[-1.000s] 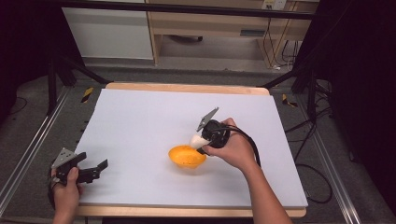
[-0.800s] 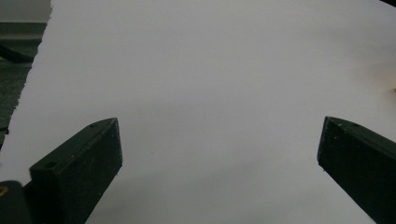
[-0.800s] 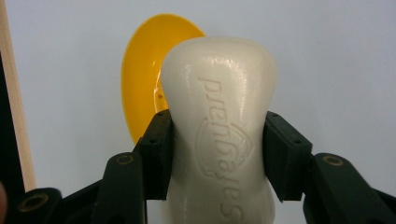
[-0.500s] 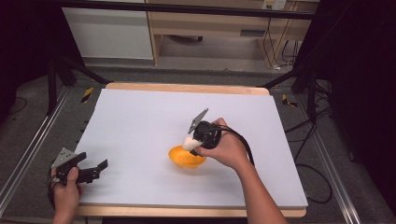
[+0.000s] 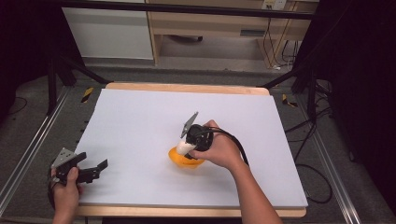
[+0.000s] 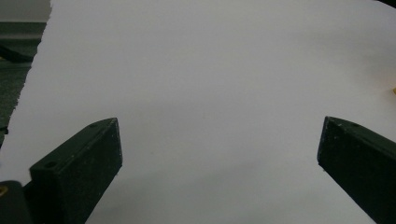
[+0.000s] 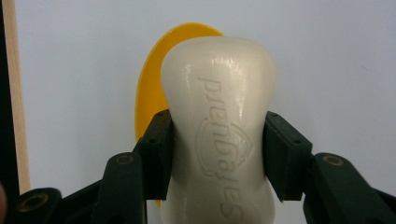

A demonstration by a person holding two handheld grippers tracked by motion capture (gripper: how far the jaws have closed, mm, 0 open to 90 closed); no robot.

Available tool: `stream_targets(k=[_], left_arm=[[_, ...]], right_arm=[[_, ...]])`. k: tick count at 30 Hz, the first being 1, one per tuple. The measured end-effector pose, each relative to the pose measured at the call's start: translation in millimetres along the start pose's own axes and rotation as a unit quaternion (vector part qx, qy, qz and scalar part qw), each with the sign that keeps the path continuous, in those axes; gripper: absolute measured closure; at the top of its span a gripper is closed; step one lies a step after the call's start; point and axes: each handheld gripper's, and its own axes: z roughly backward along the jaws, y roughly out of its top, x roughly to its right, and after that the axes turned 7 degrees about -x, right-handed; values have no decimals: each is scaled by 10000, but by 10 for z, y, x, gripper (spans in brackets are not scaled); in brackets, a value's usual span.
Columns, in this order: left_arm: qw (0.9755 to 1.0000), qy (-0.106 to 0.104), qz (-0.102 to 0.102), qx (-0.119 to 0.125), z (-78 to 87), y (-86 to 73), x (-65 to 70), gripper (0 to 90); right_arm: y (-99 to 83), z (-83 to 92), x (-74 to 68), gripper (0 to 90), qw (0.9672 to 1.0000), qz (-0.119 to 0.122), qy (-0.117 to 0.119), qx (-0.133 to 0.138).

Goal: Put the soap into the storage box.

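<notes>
Moved since earlier: right gripper [image 5: 186, 145] with the soap bar [image 7: 219, 126] has slid leftward and a little nearer the desk's near edge, from just beyond the yellow dish [image 5: 183, 159] to above it; the left gripper [image 5: 88, 171] has kept its place.
Left gripper: near the desk's near left corner, jaws spread wide with bare desk [image 5: 140, 126] between them; nothing held.
Soap bar: cream, waisted, clamped across its narrow middle by the right gripper's two pads, its long axis running along the jaws and its rounded free end pointing away from the hand.
Yellow dish: middle of the desk, a little toward the near edge, directly under the bar's free end; in the right gripper view its rim shows behind the bar to the left.
Key relation: dish lies straight below; the right hand [image 5: 219, 151] is far nearer.
Judged next: lower and let go.
</notes>
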Motion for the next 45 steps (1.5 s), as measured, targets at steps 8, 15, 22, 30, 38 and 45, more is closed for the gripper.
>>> stream_targets(k=[8, 15, 22, 30, 38, 45], left_arm=[[10000, -12, 15, -1, -1, -1, 3, 0], [10000, -6, 2, 4, 1, -1, 0, 0], [10000, -8, 5, 2, 1, 0, -2, 0], [10000, 1, 4, -1, 0, 0, 0, 0], [10000, 6, 11, 1, -1, -1, 5, 0], [10000, 12, -3, -8, -2, 0, 6, 0]], right_arm=[[34, -103, -9, 497, 9998, 154, 32, -123], [50, -178, -13, 497, 9994, 225, 52, -267], [32, -124, 1, 427, 9998, 82, 196, -61], [-78, 69, 67, 307, 9991, -306, -69, 297], [-315, 194, 205, 41, 9895, -1199, -340, 734], [-552, 241, 303, 6, 9773, -1772, -523, 1035]])
